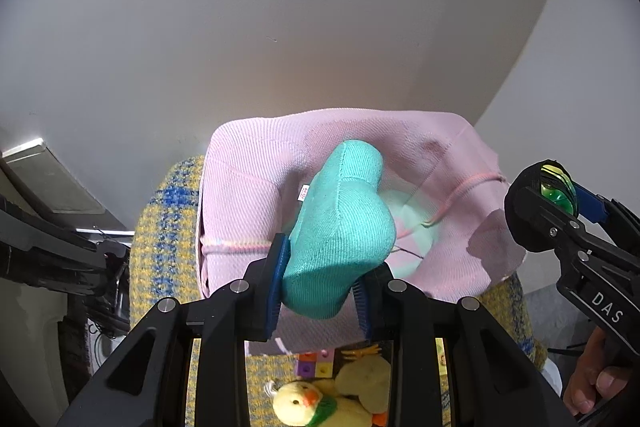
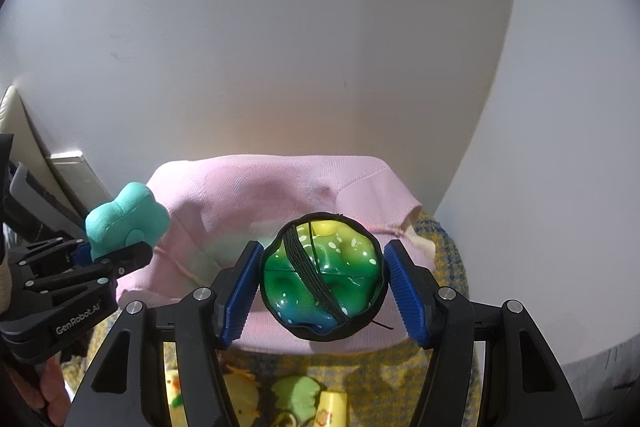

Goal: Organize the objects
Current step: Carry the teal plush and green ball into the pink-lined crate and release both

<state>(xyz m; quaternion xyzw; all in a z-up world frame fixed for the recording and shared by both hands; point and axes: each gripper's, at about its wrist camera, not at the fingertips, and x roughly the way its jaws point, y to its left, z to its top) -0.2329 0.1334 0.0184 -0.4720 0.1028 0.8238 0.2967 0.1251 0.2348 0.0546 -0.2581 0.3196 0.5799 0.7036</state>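
Note:
My left gripper (image 1: 320, 281) is shut on a teal plush toy (image 1: 340, 227) and holds it over the open mouth of a pink fabric bag (image 1: 248, 163). The same plush (image 2: 126, 221) shows at the left of the right wrist view. My right gripper (image 2: 322, 285) is shut on a green-yellow bumpy ball (image 2: 320, 275) with a black band, just in front of the pink bag (image 2: 256, 187). That ball (image 1: 556, 193) and the right gripper appear at the right edge of the left wrist view.
The bag sits on a yellow-blue woven cloth (image 1: 168, 227). Below my left gripper lie a yellow plush duck (image 1: 304, 403) and a coloured cube (image 1: 316, 363). A green leaf-shaped toy (image 2: 296, 395) lies below my right gripper. A white wall stands behind.

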